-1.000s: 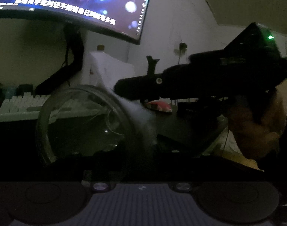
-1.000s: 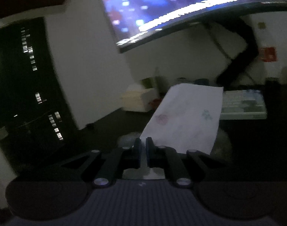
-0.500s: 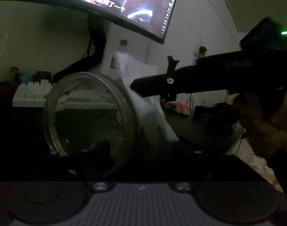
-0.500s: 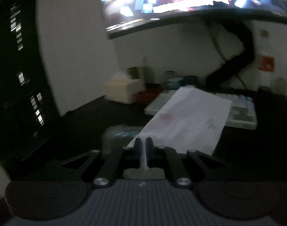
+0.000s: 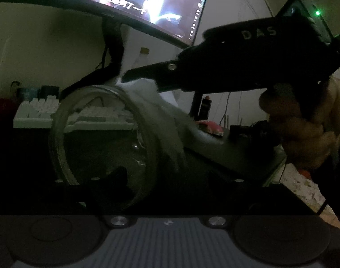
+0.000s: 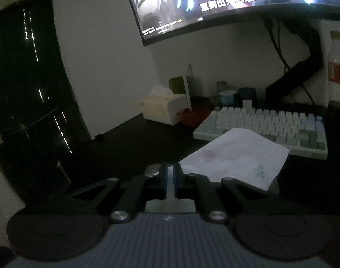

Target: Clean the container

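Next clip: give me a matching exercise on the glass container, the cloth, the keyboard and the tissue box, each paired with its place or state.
Things:
1. glass container
2. cloth
3. keyboard
4. tissue box

Places or states:
A. beige, by the wall below the monitor's left edge in the right wrist view
B. pinched in the right gripper
C. pale keys, on the dark desk under the monitor
D. clear, its round mouth close in front of the left wrist camera

Pairs: 1-D, 2-B, 3-C, 4-A
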The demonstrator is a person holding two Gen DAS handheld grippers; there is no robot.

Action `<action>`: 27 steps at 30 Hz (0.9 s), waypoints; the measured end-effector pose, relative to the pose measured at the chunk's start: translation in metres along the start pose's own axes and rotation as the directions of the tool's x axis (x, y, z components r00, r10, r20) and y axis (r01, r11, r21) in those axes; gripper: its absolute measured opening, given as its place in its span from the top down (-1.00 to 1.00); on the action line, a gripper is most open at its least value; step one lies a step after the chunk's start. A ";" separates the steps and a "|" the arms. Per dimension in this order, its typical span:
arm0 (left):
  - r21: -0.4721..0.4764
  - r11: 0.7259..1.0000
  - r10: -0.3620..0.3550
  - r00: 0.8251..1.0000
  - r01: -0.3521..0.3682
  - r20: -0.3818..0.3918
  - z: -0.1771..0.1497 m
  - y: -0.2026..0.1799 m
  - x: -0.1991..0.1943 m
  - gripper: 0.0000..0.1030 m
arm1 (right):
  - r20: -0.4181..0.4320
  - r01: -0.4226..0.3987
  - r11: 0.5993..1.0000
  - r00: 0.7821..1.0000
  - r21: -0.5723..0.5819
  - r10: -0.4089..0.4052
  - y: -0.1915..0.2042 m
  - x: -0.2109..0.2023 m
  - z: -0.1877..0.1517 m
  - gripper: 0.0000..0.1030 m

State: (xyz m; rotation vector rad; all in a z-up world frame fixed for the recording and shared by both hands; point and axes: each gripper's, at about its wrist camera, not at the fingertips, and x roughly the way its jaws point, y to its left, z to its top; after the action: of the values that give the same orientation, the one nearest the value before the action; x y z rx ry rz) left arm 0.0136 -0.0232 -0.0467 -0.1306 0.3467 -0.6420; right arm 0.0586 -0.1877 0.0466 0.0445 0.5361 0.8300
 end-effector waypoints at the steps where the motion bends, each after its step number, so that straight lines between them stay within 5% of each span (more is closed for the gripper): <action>1: -0.008 1.000 -0.002 1.000 0.002 0.001 0.001 0.001 0.000 -0.52 | 0.007 0.000 1.000 1.000 -0.008 0.000 0.001 -0.003 0.001 0.83; 6: -0.024 1.000 -0.009 1.000 0.009 -0.001 0.003 0.004 0.001 -0.52 | 0.114 0.019 1.000 0.993 -0.012 -0.017 0.001 -0.032 0.005 0.77; 9: -0.022 1.000 -0.003 1.000 0.003 -0.001 0.004 0.003 0.001 -0.52 | 0.154 0.115 0.993 0.982 -0.005 -0.112 -0.008 -0.041 -0.001 0.44; 11: -0.028 1.000 -0.005 1.000 0.005 -0.001 0.002 0.003 -0.001 -0.52 | 0.107 0.151 0.989 0.983 0.000 -0.150 -0.016 -0.033 -0.010 -0.03; 14: -0.034 0.999 -0.008 1.000 0.008 -0.001 0.001 0.005 -0.002 -0.52 | 0.040 0.135 0.991 0.990 -0.017 -0.135 -0.020 -0.018 -0.019 -0.22; 16: -0.024 1.000 -0.002 1.000 0.002 -0.002 0.001 0.004 -0.001 -0.53 | 0.058 0.155 0.987 0.987 -0.051 -0.152 -0.015 -0.011 -0.022 -0.18; 18: -0.012 1.000 0.006 1.000 -0.006 -0.001 0.001 0.002 0.000 -0.53 | 0.081 0.150 0.987 0.986 -0.060 -0.145 -0.011 -0.007 -0.023 0.15; 20: -0.010 1.000 0.007 1.000 -0.007 0.001 0.002 0.003 0.000 -0.53 | 0.093 0.143 0.988 0.986 -0.059 -0.137 -0.008 -0.006 -0.021 0.88; 27: -0.031 1.000 0.002 1.000 -0.002 0.002 0.002 0.005 -0.002 -0.54 | 0.070 0.203 0.979 0.977 -0.024 -0.201 -0.024 0.007 -0.006 0.88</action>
State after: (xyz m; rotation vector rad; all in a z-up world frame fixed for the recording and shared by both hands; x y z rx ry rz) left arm 0.0159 -0.0181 -0.0458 -0.1604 0.3554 -0.6346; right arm 0.0762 -0.2005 0.0330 -0.0109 0.4555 0.6356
